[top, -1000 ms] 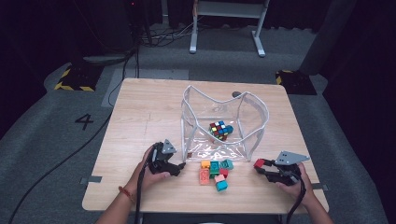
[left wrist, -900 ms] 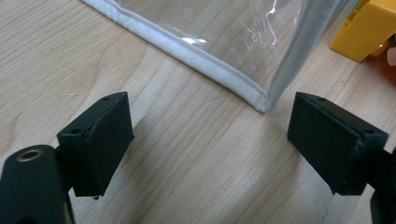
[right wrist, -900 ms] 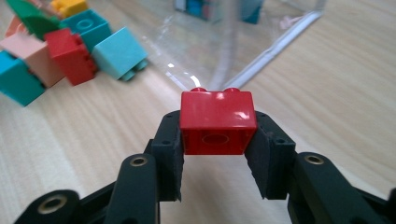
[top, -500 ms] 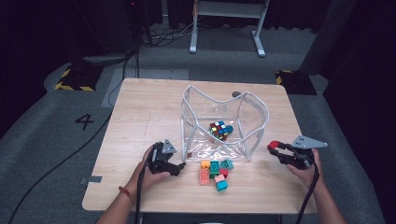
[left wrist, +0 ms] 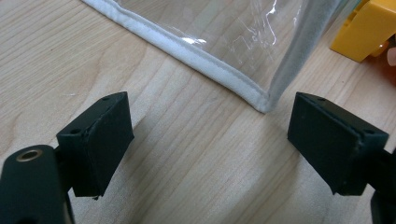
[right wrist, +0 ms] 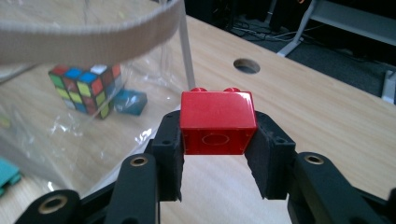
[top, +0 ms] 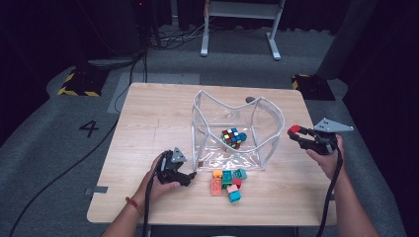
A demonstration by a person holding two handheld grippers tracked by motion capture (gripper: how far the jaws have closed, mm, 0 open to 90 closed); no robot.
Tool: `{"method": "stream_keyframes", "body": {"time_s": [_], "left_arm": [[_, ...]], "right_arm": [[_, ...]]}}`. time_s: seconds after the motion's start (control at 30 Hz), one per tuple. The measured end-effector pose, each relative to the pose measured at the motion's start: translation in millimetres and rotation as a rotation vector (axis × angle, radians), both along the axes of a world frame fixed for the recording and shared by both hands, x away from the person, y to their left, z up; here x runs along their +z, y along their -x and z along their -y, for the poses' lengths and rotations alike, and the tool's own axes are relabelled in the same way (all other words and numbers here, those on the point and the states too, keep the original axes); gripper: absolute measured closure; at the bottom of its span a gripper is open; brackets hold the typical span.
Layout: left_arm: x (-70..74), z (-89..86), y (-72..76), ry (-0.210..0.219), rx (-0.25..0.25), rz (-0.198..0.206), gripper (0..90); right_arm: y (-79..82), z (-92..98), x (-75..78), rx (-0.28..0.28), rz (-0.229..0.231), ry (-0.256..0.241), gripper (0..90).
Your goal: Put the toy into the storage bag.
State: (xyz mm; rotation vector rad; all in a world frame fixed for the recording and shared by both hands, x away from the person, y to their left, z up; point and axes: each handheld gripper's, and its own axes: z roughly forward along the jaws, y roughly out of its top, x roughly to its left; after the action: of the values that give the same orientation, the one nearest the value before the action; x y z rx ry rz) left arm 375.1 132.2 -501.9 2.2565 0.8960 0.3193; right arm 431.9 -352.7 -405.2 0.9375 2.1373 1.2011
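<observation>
A clear plastic bag point(top: 269, 123) with white trim stands open mid-table, holding a colour cube point(top: 232, 137) and a teal brick point(right wrist: 130, 102). My right gripper point(top: 299, 133) hovers just right of the bag's rim, shut on a red brick point(right wrist: 218, 122) point(top: 295, 129). In front of the bag lies a pile of loose bricks point(top: 227, 181), orange, teal, red and pink. My left gripper point(top: 188, 177) rests on the table left of that pile, open with nothing between its jaws, near the bag's front corner point(left wrist: 264, 103). A yellow brick point(left wrist: 369, 28) lies beyond its right jaw.
The wooden table point(top: 148, 118) has a round cable hole point(right wrist: 247, 66) behind the bag. Cables trail from both grippers off the front edge. A desk frame point(top: 237, 24) and floor cables stand beyond the far edge.
My right gripper has lifted the red brick from the front of the table and carried it up and back beside the bag's rim. The left gripper has stayed put.
</observation>
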Motion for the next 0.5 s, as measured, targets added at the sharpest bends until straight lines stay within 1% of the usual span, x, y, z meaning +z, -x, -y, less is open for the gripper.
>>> {"method": "stream_keyframes", "body": {"time_s": [0.03, 0.07, 0.1, 0.17, 0.2, 0.23, 0.27, 0.3, 0.33, 0.37, 0.4, 0.43, 0.47, 0.5], "left_arm": [[0.0, 0.1, 0.3, 0.001, 0.004, -0.004, 14.2], [0.1, 0.0, 0.3, -0.001, 0.005, -0.002, 14.2], [0.0, 0.1, 0.3, 0.001, 0.002, -0.004, 14.2], [-0.8, 0.5, -0.4, 0.014, -0.008, -0.008, 14.2], [-0.5, 0.3, -0.2, 0.009, -0.005, -0.006, 14.2], [0.0, 0.0, -0.2, -0.001, -0.001, 0.005, 14.2], [0.0, 0.1, 0.2, 0.001, 0.002, -0.003, 14.2], [0.1, 0.0, 0.3, -0.001, 0.004, -0.001, 14.2], [-0.2, 0.1, 0.2, 0.003, 0.001, -0.006, 14.2], [-0.7, 0.4, -0.7, 0.012, -0.009, -0.002, 14.2], [0.1, 0.0, 0.2, -0.001, 0.003, 0.001, 14.2], [-0.4, 0.4, 0.2, 0.008, 0.0, -0.009, 14.2], [0.0, 0.0, -0.1, 0.0, 0.0, 0.003, 14.2], [0.0, 0.0, -0.1, 0.0, 0.0, 0.003, 14.2]], "right_arm": [[-2.5, -1.3, 3.1, -0.004, 0.008, 0.005, 59.2], [-7.7, -2.4, 9.5, -0.009, 0.012, -0.004, 59.2], [-7.7, -2.4, 9.5, -0.009, 0.012, -0.004, 59.2], [-12.1, -3.3, 16.8, -0.013, 0.022, -0.008, 59.2], [-14.7, -3.6, 21.7, -0.014, 0.03, -0.012, 59.3], [-16.3, -3.9, 24.7, -0.012, 0.034, -0.008, 59.2], [-18.4, -4.4, 29.0, -0.013, 0.036, -0.001, 59.2], [-20.0, -5.6, 32.9, -0.017, 0.045, 0.005, 59.2], [-21.8, -6.4, 38.6, -0.017, 0.051, 0.005, 59.2], [-23.7, -7.1, 46.7, -0.012, 0.064, 0.001, 59.2], [-23.7, -7.1, 46.7, -0.012, 0.064, 0.001, 59.2], [-25.0, -9.3, 56.1, -0.012, 0.076, 0.004, 59.2], [-25.5, -10.3, 60.9, -0.01, 0.084, 0.006, 59.2], [-25.5, -10.3, 60.9, -0.01, 0.084, 0.006, 59.2]]}}
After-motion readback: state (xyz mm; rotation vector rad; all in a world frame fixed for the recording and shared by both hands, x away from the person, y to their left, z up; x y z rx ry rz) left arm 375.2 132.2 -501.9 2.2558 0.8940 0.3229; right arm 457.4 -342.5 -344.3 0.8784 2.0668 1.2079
